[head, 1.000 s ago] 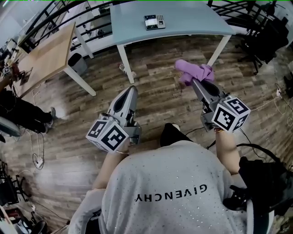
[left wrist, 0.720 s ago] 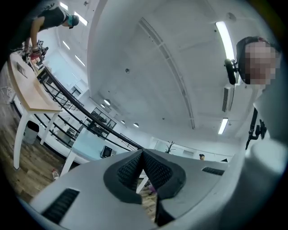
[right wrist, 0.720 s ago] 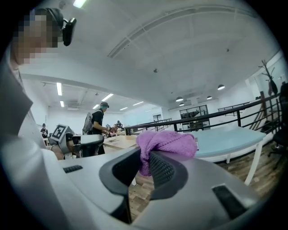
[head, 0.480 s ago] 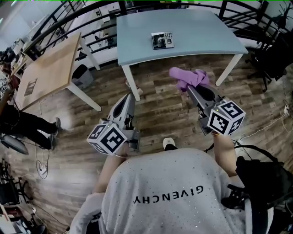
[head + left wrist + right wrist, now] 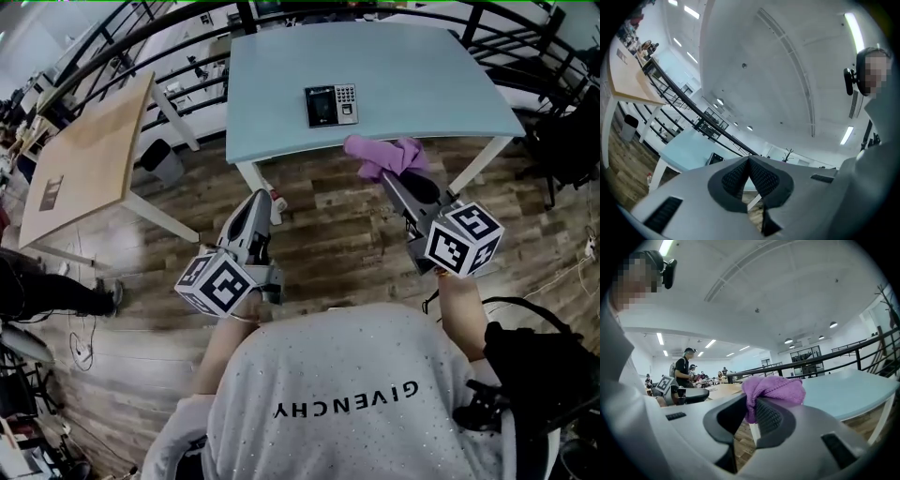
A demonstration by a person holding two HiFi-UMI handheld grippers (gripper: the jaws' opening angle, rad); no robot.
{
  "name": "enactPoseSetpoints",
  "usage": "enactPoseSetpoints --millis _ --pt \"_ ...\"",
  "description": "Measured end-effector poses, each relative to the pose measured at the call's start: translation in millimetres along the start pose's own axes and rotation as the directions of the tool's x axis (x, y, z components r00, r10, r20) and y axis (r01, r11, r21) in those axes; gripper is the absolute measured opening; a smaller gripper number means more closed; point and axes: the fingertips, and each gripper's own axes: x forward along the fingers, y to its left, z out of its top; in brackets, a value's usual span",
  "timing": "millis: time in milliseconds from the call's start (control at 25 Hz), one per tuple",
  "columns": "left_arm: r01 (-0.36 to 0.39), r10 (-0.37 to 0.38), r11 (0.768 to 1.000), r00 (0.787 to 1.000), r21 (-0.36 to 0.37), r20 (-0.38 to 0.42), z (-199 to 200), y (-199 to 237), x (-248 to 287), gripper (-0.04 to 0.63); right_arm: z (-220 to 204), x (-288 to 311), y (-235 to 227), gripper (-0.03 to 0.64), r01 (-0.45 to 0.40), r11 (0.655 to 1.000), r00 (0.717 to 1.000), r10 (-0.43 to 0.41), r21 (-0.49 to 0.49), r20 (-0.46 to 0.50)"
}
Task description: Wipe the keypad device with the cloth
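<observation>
Both grippers hang above the plank floor, short of a pale blue table. The left gripper has its jaws meeting at the tips, empty. The keypad device lies near the table's middle, apart from the purple cloth pinched in the right gripper.

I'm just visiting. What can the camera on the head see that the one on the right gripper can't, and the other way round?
Only the head view shows the keypad device, lying on top of the light blue table, and the marker cube at the back of the right gripper. Only the right gripper view shows the ceiling lights and the people far back in the room. Both show the purple cloth pinched in the right gripper's jaws, and the light blue table ahead of it.
</observation>
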Motion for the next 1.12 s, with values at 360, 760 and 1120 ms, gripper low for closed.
enactPoseSetpoints --millis 360,760,1120 --pt "0.026 -0.031 0.998 0.995 -0.053 -0.098 -29.1 15.5 57.0 0.002 -24.0 41.4 -43.0 0.055 -0.045 0.996 0.998 0.048 0.074 -0.030" --pt "0.076 -0.089 0.993 0.986 -0.094 -0.141 -26.3 56.6 136.4 0.002 -28.9 102.8 -75.9 0.055 -0.056 0.996 0.997 0.061 0.075 -0.056" --pt "0.130 -0.151 0.987 0.954 -0.096 -0.260 -34.3 107.8 231.6 0.002 -39.2 190.6 -120.3 0.057 -0.021 0.999 0.992 0.026 0.045 -0.125"
